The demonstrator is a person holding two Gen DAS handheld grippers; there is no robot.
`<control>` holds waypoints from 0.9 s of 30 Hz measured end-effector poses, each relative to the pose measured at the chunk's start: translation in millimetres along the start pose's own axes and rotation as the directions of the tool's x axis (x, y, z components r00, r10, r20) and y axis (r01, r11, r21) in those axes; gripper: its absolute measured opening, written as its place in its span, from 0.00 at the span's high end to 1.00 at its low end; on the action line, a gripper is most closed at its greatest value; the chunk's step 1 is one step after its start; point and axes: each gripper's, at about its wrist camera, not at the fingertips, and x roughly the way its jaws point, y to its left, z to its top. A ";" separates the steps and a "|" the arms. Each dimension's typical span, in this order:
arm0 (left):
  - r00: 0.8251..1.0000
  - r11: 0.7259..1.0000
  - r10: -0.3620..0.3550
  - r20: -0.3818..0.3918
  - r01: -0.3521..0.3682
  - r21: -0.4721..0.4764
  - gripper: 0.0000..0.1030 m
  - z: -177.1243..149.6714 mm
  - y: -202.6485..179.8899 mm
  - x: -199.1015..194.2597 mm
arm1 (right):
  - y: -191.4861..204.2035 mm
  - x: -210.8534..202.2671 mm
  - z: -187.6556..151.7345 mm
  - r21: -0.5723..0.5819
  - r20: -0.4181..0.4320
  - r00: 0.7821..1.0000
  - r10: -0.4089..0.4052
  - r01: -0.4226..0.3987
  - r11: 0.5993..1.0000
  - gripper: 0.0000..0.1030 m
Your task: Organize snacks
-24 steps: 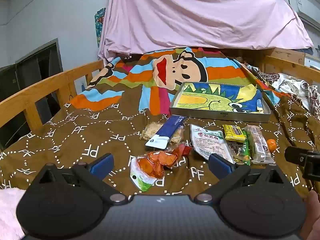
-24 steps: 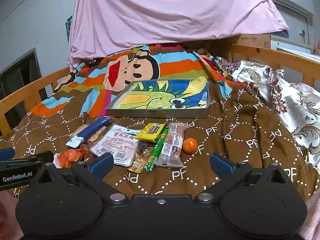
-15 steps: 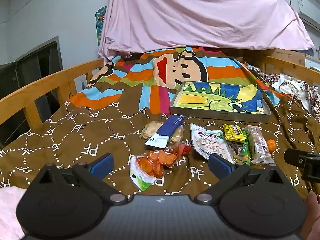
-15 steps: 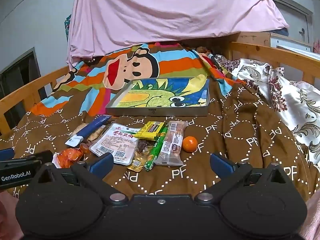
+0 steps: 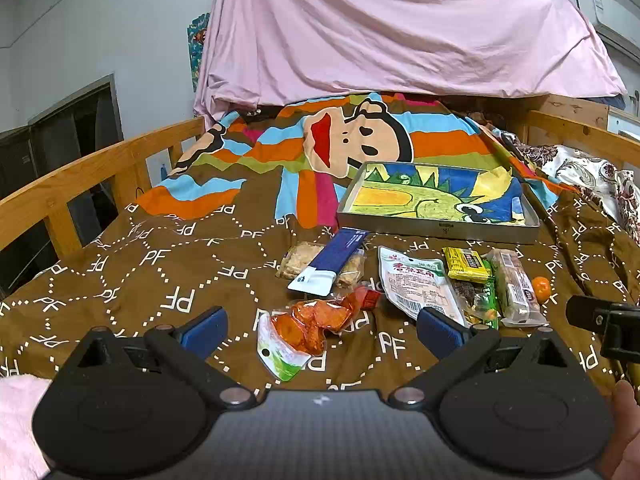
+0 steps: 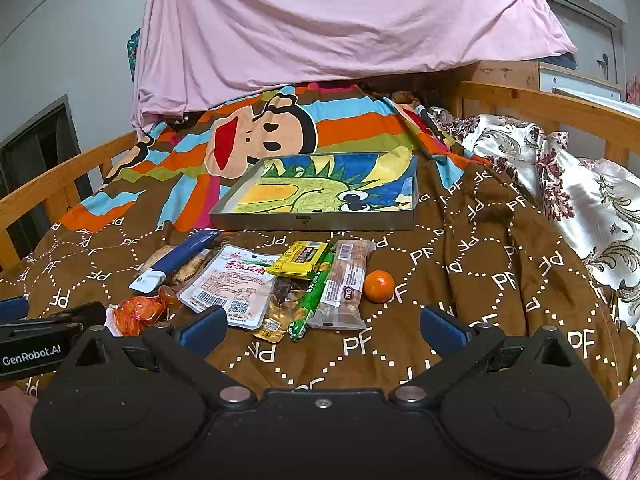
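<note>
Stock as I see it from my two wrist cameras: my left gripper (image 5: 320, 330) hangs above the near edge of the brown bedspread (image 5: 120, 272), jaws spread as wide as they go, nothing between them; my right gripper (image 6: 322, 326) is the same, fully spread and empty, hovering beside the left one. Snacks, all loose on the bedspread in a row just in front of the tray: one clear packet of orange pieces (image 5: 308, 326), nearest my left jaws; one blue-and-white sachet (image 5: 332, 260) lying across two clear cracker packs (image 5: 300, 254); one white pouch with red lettering (image 6: 232, 280); one yellow packet (image 6: 300, 258) overlapping it at the top; one small dark-filled clear packet (image 6: 280, 300); one green stick pack (image 6: 314, 296); one long clear bar wrapper (image 6: 344, 284), touching the green stick; one small orange fruit (image 6: 379, 286), just right of the bar. Metal tray (image 6: 312, 222), lined with a dinosaur drawing, sits beyond the row and holds no snacks. Behind it: striped cartoon-monkey blanket (image 5: 360, 140), pink sheet (image 5: 400, 28) draped over the headboard, wooden bed rail (image 5: 80, 176) on the left.
</note>
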 end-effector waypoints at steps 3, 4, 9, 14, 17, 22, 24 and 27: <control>1.000 1.000 -0.001 0.000 0.001 0.001 0.01 -0.5 0.0 -0.1 | -2.7 2.8 -2.6 0.004 0.000 1.000 -0.001 0.001 1.000 0.01; 1.000 1.000 -0.001 0.000 0.001 0.000 0.00 -0.5 0.2 -0.2 | -2.3 2.7 -3.1 0.004 0.001 1.000 -0.001 0.001 1.000 0.01; 1.000 1.000 -0.001 -0.001 0.001 -0.001 0.00 -0.8 -0.4 0.0 | -1.7 3.0 -3.9 0.008 -0.005 1.000 -0.006 0.006 1.000 0.01; 1.000 1.000 -0.001 -0.003 0.001 -0.001 0.00 -0.4 0.2 -0.1 | -2.6 3.4 -3.5 0.009 -0.005 1.000 -0.006 0.006 1.000 0.01; 1.000 1.000 -0.001 -0.003 0.001 -0.002 0.00 -0.3 0.5 -0.1 | -1.7 3.4 -4.0 0.012 -0.008 1.000 -0.008 0.008 1.000 0.01; 1.000 1.000 -0.002 -0.004 0.002 -0.002 0.00 -0.2 0.1 0.1 | -2.3 3.9 -3.8 0.014 -0.010 1.000 -0.008 0.008 1.000 0.01; 1.000 1.000 -0.003 -0.005 0.003 -0.002 0.00 -1.5 -1.2 0.3 | -2.3 4.0 -3.9 0.014 -0.011 1.000 -0.008 0.008 1.000 0.01; 1.000 1.000 -0.003 -0.006 0.003 -0.001 0.01 -2.1 -2.2 0.7 | -2.5 4.0 -3.8 0.014 -0.010 1.000 -0.008 0.008 1.000 0.01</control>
